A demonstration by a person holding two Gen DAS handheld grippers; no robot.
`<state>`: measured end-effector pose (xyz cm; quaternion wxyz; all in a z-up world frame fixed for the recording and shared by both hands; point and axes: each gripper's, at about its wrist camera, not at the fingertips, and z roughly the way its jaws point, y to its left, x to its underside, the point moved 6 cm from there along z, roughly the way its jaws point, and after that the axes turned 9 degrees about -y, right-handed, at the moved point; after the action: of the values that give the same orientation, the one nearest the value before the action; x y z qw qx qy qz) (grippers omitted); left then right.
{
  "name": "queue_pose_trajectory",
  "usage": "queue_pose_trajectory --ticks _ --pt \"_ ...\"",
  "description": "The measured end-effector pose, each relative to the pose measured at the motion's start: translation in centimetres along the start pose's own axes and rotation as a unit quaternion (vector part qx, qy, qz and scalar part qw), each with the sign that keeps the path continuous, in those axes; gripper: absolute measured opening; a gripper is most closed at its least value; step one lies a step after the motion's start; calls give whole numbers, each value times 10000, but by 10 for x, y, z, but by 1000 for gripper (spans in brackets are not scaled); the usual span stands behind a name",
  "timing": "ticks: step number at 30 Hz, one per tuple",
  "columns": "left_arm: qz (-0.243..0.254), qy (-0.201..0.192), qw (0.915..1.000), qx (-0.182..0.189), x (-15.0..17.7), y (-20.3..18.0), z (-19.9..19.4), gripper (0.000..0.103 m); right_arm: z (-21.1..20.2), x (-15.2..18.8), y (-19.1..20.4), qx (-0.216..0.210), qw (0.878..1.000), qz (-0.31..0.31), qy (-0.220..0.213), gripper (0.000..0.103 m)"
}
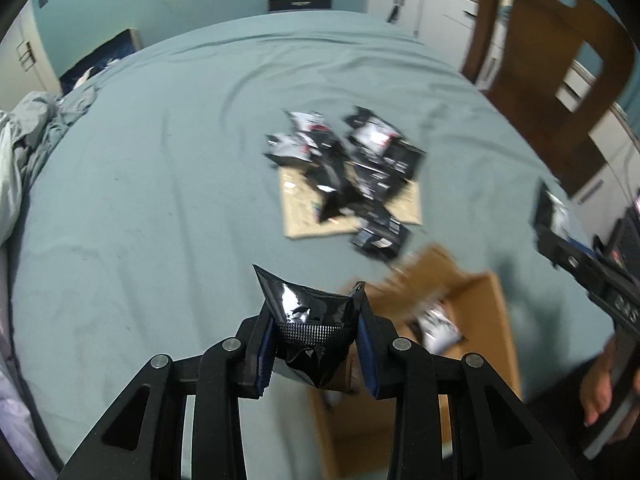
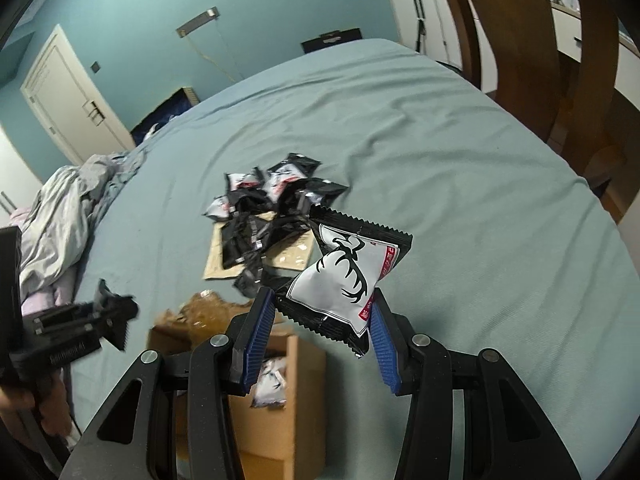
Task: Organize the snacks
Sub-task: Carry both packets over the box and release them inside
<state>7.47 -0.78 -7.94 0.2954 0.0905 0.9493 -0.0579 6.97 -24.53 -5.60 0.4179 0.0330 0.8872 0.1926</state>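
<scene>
teal walls close in a bedroom where a wide bed [image 1: 160,160] under a wrinkled teal sheet carries everything i am working with. near its middle lies a flat tan card [image 1: 298,212] with a loose pile of snack packets [image 1: 348,160] heaped on and around it, black and silver, some overlapping, a few spilling off the card's edge onto the sheet. nearer to me an open cardboard box [image 1: 492,320] sits on the bed with its flaps up, and at least one silver packet in the box [image 1: 438,328] lies inside. my left gripper [image 1: 316,344] has its jaws drawn in on a crumpled black packet [image 1: 308,308], pinched between the blue pads, its top edge sticking up above them; it hangs over the sheet just beside the box's near-left corner. my right gripper [image 2: 320,332] holds its jaws wider, and a silver packet with a black antler mark [image 2: 344,280] sits tilted between them, touching both pads, above the bed just past the box. a bunched grey blanket [image 2: 60,216] lies at the left edge of the bed, a white door [image 2: 68,96] stands beyond it, and a brown wooden chair back [image 1: 540,60] rises on the right.
</scene>
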Motion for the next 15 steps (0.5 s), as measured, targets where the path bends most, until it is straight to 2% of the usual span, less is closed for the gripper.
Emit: queue_pose_trajectory --ticks 7,10,12,14,15 --pt "383 75 9987 325 25 -37 -9 34 -19 9 8 -312 9995 20 -98 45" --pt "497 93 9983 297 29 -42 -10 35 -26 15 10 -375 9992 -15 -94 45" --pt "489 179 9979 373 31 -44 -8 40 -26 16 14 -407 9991 -79 -118 45" --pt "566 206 9975 376 32 -47 -9 60 -28 18 17 -458 9988 -127 -131 45" --pt "618 152 9973 368 32 -48 -10 61 -29 18 17 -474 9987 -145 -137 45"
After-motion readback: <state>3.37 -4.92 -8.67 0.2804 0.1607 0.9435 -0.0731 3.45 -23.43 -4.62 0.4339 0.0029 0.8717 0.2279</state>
